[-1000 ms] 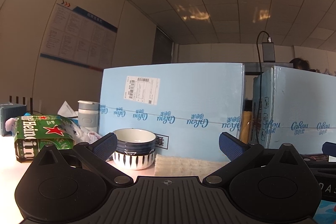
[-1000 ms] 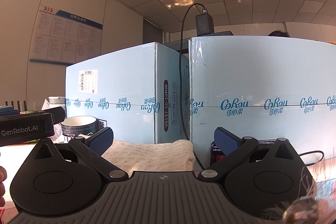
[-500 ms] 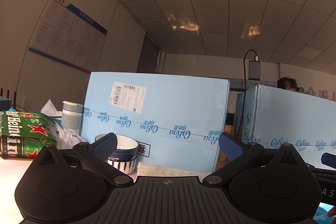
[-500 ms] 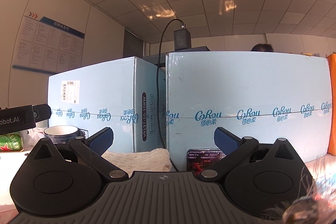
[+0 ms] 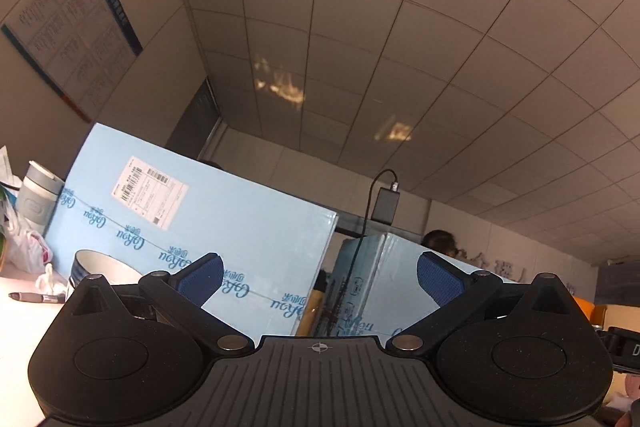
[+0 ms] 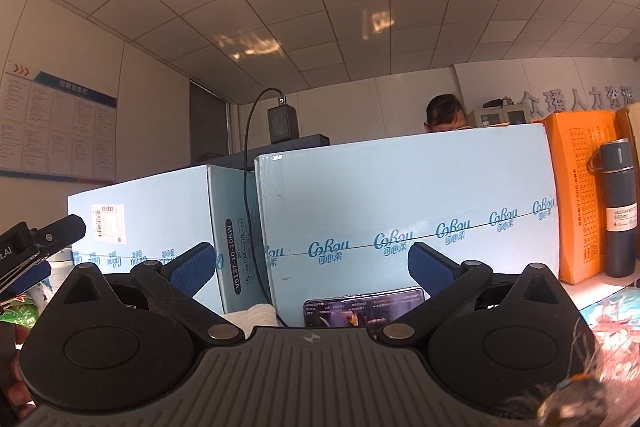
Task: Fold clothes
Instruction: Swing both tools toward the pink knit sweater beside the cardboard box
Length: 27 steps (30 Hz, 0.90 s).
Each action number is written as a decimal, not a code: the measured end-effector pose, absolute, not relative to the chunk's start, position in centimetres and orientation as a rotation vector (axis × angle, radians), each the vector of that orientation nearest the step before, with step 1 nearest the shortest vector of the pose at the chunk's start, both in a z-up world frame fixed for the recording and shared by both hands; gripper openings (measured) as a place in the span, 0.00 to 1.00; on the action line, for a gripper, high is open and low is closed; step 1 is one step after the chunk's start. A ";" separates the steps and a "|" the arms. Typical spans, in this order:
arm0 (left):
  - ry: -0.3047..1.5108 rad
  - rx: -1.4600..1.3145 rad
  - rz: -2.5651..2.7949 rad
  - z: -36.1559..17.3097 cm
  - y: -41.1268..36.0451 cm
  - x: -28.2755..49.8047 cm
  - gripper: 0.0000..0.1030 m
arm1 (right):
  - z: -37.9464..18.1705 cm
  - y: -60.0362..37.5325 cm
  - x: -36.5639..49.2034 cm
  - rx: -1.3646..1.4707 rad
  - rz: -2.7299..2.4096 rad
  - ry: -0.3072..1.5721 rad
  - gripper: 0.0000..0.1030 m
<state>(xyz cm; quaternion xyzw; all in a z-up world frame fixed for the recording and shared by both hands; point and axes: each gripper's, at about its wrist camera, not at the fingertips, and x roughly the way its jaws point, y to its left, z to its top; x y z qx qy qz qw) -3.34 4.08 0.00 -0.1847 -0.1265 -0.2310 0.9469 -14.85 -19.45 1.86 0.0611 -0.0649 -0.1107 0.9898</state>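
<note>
Only one piece of clothing seen: a cream knit cloth (image 6: 256,313), lying on the bench against the foot of the left blue box (image 6: 160,227), mostly hidden behind the right gripper (image 6: 312,269) body, only a small corner visible. Not visible at all in the left wrist view.

Two grippers counted. Right gripper held above the bench with jaws wide apart, nothing between the blue pads (image 6: 192,269). Left gripper (image 5: 318,277) tilted up toward the ceiling, jaws likewise spread wide and holding nothing; seen also at the left edge of the right wrist view, cut off.

Two light-blue boxes standing side by side, the second box (image 6: 404,211) to the right, a narrow gap between them. One black cable (image 6: 250,187) running down that gap from one black charger (image 6: 282,123) perched on top. One phone (image 6: 362,309) with a lit screen lying just in front of the right box, partly hidden by the gripper.

One striped bowl (image 5: 102,269), half hidden behind the left gripper. One pen (image 5: 34,297) on the bench (image 5: 20,331) near it. One pale travel mug (image 5: 38,197) and one white plastic bag (image 5: 24,247) at the far left, cut off. One dark flask (image 6: 618,211) beside one orange box (image 6: 576,195) at the right. One person's head (image 6: 444,113) showing over the boxes, face hidden.
</note>
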 end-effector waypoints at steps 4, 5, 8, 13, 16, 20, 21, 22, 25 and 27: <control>-0.313 -0.305 -0.430 0.1 2.6 -4.7 1.00 | 2.4 -21.2 -19.1 0.116 -0.284 -0.165 1.00; -0.315 -0.288 -0.420 0.2 2.2 -5.1 1.00 | 2.5 -21.8 -20.2 0.117 -0.302 -0.174 1.00; -0.320 -0.234 -0.389 0.6 0.8 -6.2 1.00 | 2.6 -23.8 -23.2 0.133 -0.351 -0.187 1.00; -0.258 -0.214 -0.411 1.1 -2.3 -9.3 1.00 | 2.2 -27.4 -27.3 0.167 -0.425 -0.195 1.00; -0.255 -0.158 -0.434 1.7 -5.0 -11.3 1.00 | 1.8 -30.2 -29.2 0.202 -0.468 -0.192 1.00; -0.257 -0.098 -0.552 3.0 -9.4 -13.3 1.00 | 1.0 -34.0 -32.5 0.242 -0.547 -0.188 1.00; -0.253 -0.088 -0.586 3.3 -10.6 -13.7 1.00 | 0.7 -34.9 -33.4 0.248 -0.569 -0.187 1.00; -0.247 -0.078 -0.620 3.5 -11.9 -14.0 1.00 | 0.4 -35.8 -34.2 0.255 -0.590 -0.186 1.00; -0.222 -0.055 -0.747 3.8 -16.3 -14.9 1.00 | -0.3 -38.7 -36.3 0.296 -0.642 -0.176 1.00; -0.188 -0.050 -0.826 3.9 -19.1 -15.2 1.00 | -0.7 -40.8 -37.8 0.337 -0.675 -0.167 1.00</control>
